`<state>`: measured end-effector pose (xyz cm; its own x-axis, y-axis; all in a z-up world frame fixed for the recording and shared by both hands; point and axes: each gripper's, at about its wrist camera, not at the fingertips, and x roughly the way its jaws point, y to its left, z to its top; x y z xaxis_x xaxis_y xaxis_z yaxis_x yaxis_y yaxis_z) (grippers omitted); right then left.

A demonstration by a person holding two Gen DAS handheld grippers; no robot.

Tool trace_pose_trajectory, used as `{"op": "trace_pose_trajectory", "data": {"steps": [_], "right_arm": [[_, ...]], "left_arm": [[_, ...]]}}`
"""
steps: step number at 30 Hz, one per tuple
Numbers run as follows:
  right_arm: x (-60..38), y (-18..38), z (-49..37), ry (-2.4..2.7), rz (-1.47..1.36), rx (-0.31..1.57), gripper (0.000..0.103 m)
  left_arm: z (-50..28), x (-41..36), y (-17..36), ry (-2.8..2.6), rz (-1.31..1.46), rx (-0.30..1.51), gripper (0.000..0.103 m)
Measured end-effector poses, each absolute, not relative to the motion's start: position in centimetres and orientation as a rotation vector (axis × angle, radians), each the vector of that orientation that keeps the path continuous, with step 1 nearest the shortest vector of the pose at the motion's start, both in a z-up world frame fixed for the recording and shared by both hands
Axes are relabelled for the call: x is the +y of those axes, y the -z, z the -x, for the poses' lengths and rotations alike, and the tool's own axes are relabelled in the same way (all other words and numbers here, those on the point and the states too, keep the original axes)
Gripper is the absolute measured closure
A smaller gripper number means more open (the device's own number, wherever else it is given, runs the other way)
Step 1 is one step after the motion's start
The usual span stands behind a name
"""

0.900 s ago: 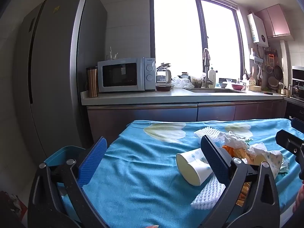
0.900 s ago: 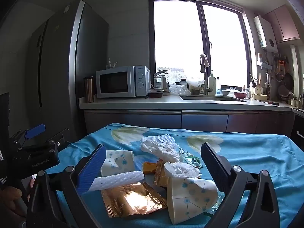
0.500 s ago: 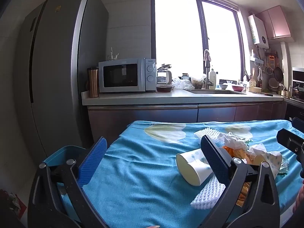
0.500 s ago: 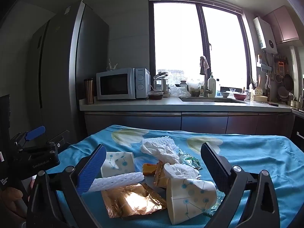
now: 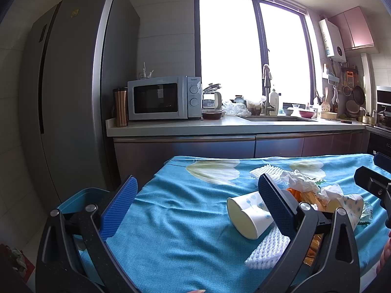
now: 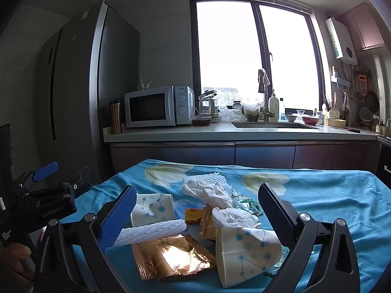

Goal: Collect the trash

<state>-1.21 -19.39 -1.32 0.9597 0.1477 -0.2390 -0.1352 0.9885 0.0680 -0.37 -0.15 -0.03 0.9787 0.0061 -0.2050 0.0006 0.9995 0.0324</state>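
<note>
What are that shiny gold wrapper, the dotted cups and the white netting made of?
Gold wrapper: looks like metallised foil film, glossy and crinkled, catching a bright glare. Dotted cups: apparently paper, matte white with blue dot print; the near one is squashed with sharp creases. White netting: likely foam mesh, soft and matte, with a regular pattern of holes.

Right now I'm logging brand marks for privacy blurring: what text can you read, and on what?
"GenRobot.AI": black left tool body.
"Galanz", apparently: white microwave panel, tiny.
Gold foil wrapper: lettering unreadable.
Grey refrigerator stickers, white wall heater label: too blurred.
</note>
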Motion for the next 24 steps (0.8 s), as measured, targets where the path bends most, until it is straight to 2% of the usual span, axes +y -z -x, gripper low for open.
{"op": "trace_pose_trajectory", "data": {"steps": [24], "right_arm": [[-19.7,1.61,0.85,-0.145,-0.06,0.259,0.007]], "left_arm": [[0.37,-0.07,0.29,-0.001,-0.023,0.216,0.006]]}}
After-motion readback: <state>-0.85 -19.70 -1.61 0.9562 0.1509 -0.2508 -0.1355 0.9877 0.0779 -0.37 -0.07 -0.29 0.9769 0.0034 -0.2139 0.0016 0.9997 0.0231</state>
